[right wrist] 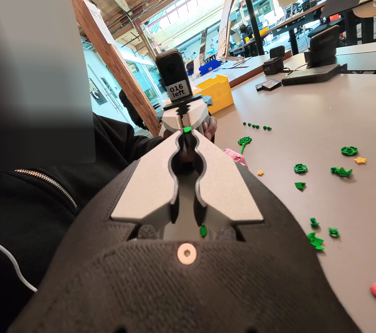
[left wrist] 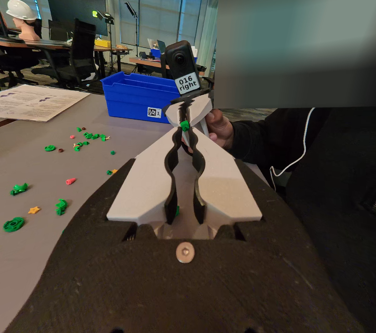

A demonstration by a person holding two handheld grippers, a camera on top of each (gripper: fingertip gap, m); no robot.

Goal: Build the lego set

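Observation:
My two grippers are held in the air, pointing at each other tip to tip. In the left wrist view, my left gripper [left wrist: 184, 129] is closed to a narrow gap around a small green lego piece [left wrist: 184, 125]. The right gripper [left wrist: 184, 116] meets it from the far side, held by a hand [left wrist: 220, 131]. In the right wrist view, my right gripper [right wrist: 186, 132] is also pinched at the small green piece [right wrist: 186, 129], with the left gripper [right wrist: 184, 122] opposite. I cannot tell whether this is one piece or two pressed together.
Loose lego lies on the grey table [left wrist: 40, 160]: green round plate [left wrist: 13, 224], orange star [left wrist: 34, 210], pink cone [left wrist: 70, 181], green leaf [right wrist: 203, 230], green stem [right wrist: 244, 142], pink part [right wrist: 237, 157]. A blue bin [left wrist: 140, 97], paper sheet [left wrist: 38, 101] and yellow bin [right wrist: 217, 91] stand behind. Both grippers' tips are close together, under 4 cm apart.

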